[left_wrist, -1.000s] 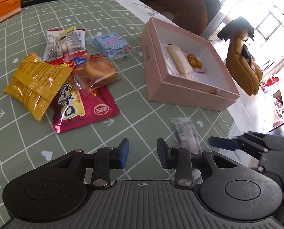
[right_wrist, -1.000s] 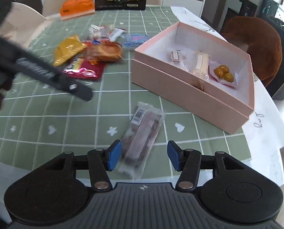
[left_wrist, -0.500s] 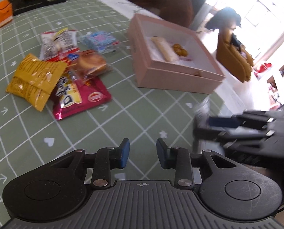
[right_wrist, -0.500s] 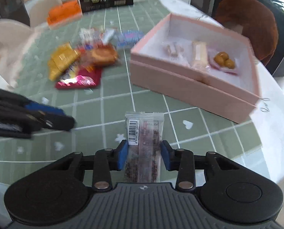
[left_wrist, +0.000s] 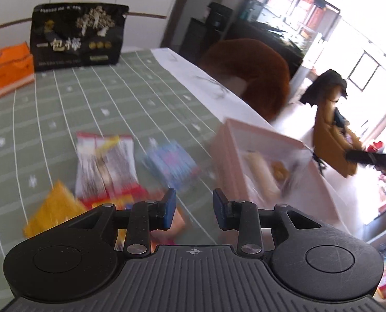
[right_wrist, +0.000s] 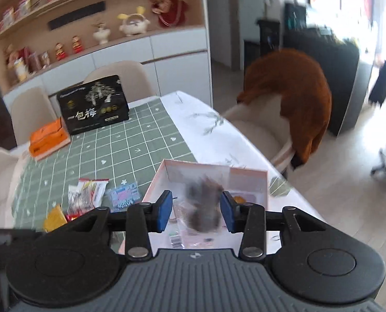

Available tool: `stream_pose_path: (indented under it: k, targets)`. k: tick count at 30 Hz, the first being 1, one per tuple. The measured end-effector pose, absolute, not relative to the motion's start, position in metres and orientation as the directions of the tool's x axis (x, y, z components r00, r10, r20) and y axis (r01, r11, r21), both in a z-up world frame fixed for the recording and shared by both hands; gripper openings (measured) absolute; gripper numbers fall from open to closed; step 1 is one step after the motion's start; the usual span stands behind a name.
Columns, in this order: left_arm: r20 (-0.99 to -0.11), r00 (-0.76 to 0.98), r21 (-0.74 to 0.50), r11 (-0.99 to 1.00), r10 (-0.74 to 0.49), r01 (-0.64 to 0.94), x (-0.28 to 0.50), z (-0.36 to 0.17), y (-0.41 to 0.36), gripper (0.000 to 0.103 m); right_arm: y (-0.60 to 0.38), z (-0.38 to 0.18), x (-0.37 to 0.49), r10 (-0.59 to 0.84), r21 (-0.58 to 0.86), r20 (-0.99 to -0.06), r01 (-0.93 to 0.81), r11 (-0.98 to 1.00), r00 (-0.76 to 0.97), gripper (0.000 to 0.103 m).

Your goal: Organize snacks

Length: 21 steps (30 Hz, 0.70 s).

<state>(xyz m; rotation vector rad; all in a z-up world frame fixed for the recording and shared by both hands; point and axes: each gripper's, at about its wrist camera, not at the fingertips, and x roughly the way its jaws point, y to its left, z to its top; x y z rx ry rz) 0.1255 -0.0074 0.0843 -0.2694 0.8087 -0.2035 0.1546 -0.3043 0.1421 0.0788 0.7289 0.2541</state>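
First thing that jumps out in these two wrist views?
The blurred clear-wrapped snack between the right gripper pads, jaws opening, over the open pink box. Left of the box, loose snack packets lie on the green grid tablecloth, under the empty left gripper.

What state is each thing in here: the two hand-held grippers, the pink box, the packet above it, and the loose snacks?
Left hand-held gripper: jaws apart, nothing between them.
Right hand-held gripper: jaws opening, packet between them, above the box.
Brown snack packet: blurred, between the right jaws, apparently loose.
Pink box: open, a few snacks inside.
Loose snacks: lying on the tablecloth beside the box.
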Motion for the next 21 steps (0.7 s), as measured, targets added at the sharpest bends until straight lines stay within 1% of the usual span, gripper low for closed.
stream_pose_path:
  k: [1,3,6,9,12,13,15,17,21]
  targets:
    - [-0.687,0.68,-0.293,0.954,-0.258,0.066,0.14,0.083,-0.008,0.035,-0.306,0.136,0.157,0.27,0.183,-0.655,-0.198,0.963,0.706,0.041]
    - [-0.691,0.688,-0.249,0.967,-0.219,0.058,0.169,0.079,-0.013,0.035,-0.306,0.125,0.153,0.286,0.188,-0.669,-0.217,0.958,0.686,0.042]
    - [-0.689,0.7,-0.181,0.98,-0.185,0.081,0.207,0.07,-0.029,0.035,-0.3,0.103,0.134,0.265,0.112,-0.709,-0.266,0.957,0.654,0.042]
    - [-0.716,0.681,-0.088,0.987,-0.156,0.133,0.242,0.058,-0.051,0.035,-0.297,0.079,0.113,0.239,0.043,-0.751,-0.315,0.948,0.616,0.042]
    - [-0.765,0.631,-0.008,0.982,-0.129,0.191,0.258,0.037,-0.065,0.035,-0.298,0.063,0.091,0.221,-0.014,-0.778,-0.367,0.93,0.589,0.042]
    - [-0.777,0.616,0.007,0.977,-0.129,0.214,0.256,0.032,-0.066,0.033,-0.298,0.058,0.084,0.214,-0.027,-0.784,-0.376,0.926,0.582,0.042]
    - [-0.782,0.608,0.032,0.965,-0.138,0.26,0.243,0.025,-0.066,0.033,-0.298,0.049,0.081,0.234,-0.004,-0.8,-0.395,0.919,0.552,0.042]
    - [-0.776,0.609,0.027,0.956,-0.164,0.292,0.222,0.023,-0.06,0.033,-0.299,0.041,0.078,0.274,0.048,-0.811,-0.407,0.912,0.518,0.042]
    - [-0.779,0.577,-0.066,0.947,-0.245,0.314,0.178,0.022,-0.042,0.033,-0.292,0.025,0.082,0.332,0.145,-0.818,-0.39,0.909,0.47,0.042]
